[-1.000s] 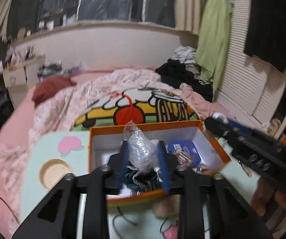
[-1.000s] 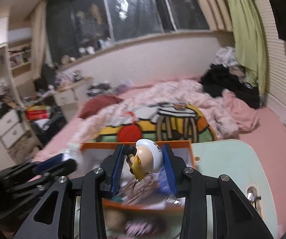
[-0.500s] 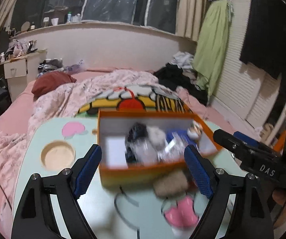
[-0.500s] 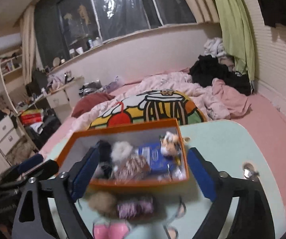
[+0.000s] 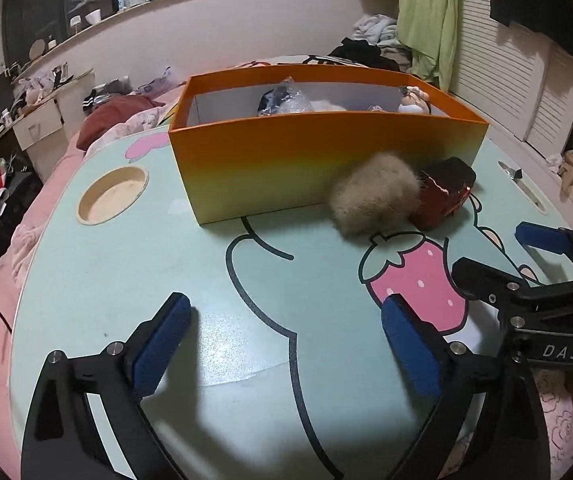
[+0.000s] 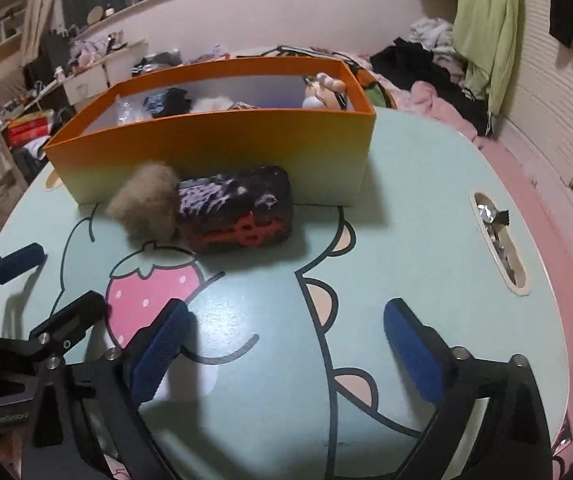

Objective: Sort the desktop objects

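Both grippers pulling back from the box [image 5: 318, 156], left gripper [image 5: 286, 344] and right gripper [image 6: 286, 344] hovering over the desk [image 5: 166, 264] with jaws apart and empty, fluffy ball [image 5: 374, 198] and dark pouch [image 6: 236, 210] lying against the box front.

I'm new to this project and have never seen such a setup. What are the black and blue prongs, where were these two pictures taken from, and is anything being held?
A person holds one two-finger tool in each hand; a camera on each looks along its fingers. The prongs are those fingers with blue pads. One picture is from the left tool, the other from the right tool. Both are open and hold nothing. On the mint-green cartoon table stands an orange box with items inside. In front of it lie a beige fluffy ball and a dark pouch with red print.
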The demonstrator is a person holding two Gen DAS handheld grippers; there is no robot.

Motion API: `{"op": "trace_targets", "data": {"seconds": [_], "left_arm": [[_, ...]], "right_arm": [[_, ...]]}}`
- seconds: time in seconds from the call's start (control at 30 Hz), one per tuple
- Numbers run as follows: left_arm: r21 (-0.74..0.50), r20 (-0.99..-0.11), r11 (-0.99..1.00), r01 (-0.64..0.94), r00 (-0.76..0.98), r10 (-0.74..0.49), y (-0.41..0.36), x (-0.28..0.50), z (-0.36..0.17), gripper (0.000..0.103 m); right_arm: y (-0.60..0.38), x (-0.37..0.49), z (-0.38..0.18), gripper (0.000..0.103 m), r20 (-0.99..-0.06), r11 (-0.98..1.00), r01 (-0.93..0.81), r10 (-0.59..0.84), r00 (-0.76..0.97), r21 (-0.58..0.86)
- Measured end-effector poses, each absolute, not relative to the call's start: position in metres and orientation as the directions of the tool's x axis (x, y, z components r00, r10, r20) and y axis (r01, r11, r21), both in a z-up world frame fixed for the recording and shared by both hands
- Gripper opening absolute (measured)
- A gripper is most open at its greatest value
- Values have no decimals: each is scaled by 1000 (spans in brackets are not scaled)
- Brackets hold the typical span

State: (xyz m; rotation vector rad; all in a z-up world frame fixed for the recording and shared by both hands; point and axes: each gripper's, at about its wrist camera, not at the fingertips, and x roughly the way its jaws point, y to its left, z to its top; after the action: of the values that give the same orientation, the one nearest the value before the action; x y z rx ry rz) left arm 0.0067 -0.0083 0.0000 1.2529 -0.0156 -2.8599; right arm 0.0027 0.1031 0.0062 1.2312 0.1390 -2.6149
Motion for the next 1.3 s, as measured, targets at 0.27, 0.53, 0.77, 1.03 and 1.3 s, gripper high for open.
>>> {"op": "trace_targets", "data": {"seconds": [0.27,0.53,0.77,1.03,1.3], "left_arm": [[18,-734,-1000,14,-679,-22,-10,9,1,97],[18,-733,-1000,14,-679,-22,-10,10,1,97],[18,-733,-1000,14,-679,-22,-10,11,1,97],[18,-733,-1000,13,-680,-22,-11,12,1,97],[19,-733,-1000,11,-680,-22,-10,11,0,97]], "right_arm": [[104,5,7,102,-768,-965,262,-182,-614,19],[104,7,8,102,-768,-965,262,-182,-614,19],[104,5,7,102,-768,-965,262,-182,-615,19],[104,5,7,102,-767,-965,262,-182,-615,19],[114,8,10,102,-740,-961,260,-246,-626,100]]}}
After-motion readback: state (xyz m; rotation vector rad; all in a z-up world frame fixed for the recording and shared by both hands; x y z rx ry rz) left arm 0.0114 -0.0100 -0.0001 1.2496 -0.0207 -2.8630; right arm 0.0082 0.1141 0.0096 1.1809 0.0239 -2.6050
